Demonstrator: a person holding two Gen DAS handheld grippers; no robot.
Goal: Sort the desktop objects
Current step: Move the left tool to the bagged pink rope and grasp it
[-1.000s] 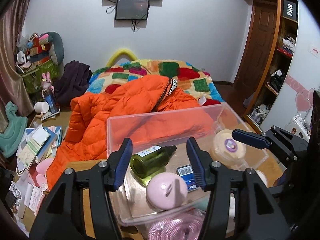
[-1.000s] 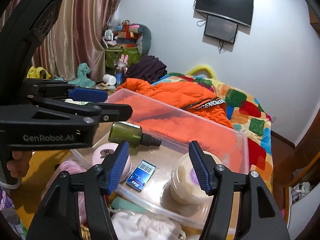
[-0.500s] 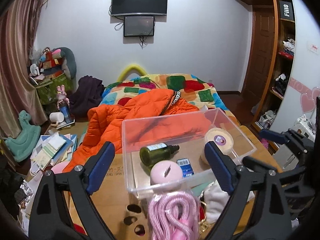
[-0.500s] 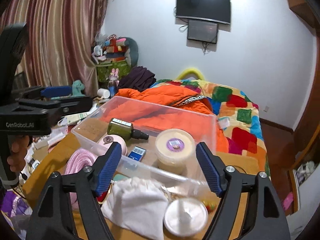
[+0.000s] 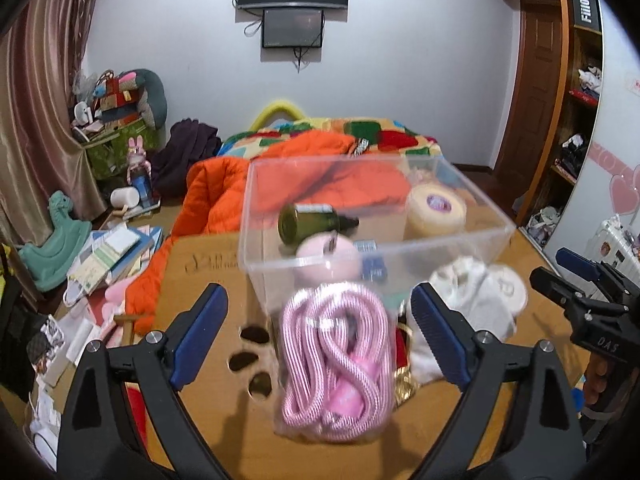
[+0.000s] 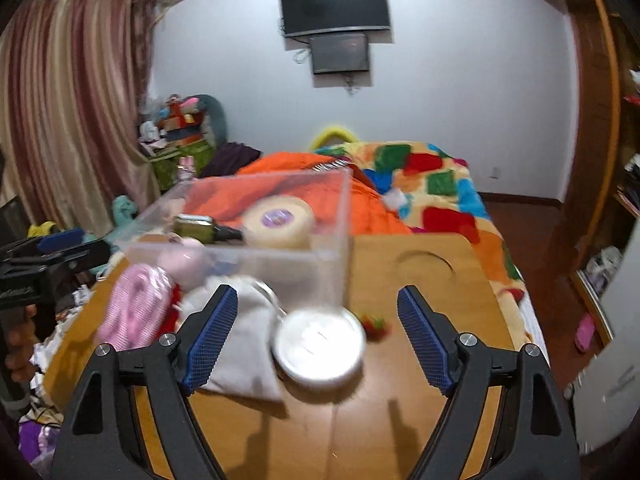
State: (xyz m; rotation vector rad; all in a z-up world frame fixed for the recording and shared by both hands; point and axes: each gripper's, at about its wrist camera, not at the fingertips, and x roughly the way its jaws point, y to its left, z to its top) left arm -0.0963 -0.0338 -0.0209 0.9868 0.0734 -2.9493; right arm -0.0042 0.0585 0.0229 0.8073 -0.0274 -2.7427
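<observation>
The left gripper is held wide open and empty above the bagged pink rope, which lies on the desk just before the clear box. The right gripper, likewise released, frames a round tin near the desk's middle. The rope is judged soft, light and slippery in its wrapper; its bunched middle is best pinched.

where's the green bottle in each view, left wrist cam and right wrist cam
Left wrist: the green bottle lies on its side inside the clear bin, above centre, cap pointing right.
Right wrist: the bottle lies in the same bin, left of centre, cap pointing right, blurred.
Shared landmark: the cream roll with a purple label sits to the bottle's right in both.
</observation>
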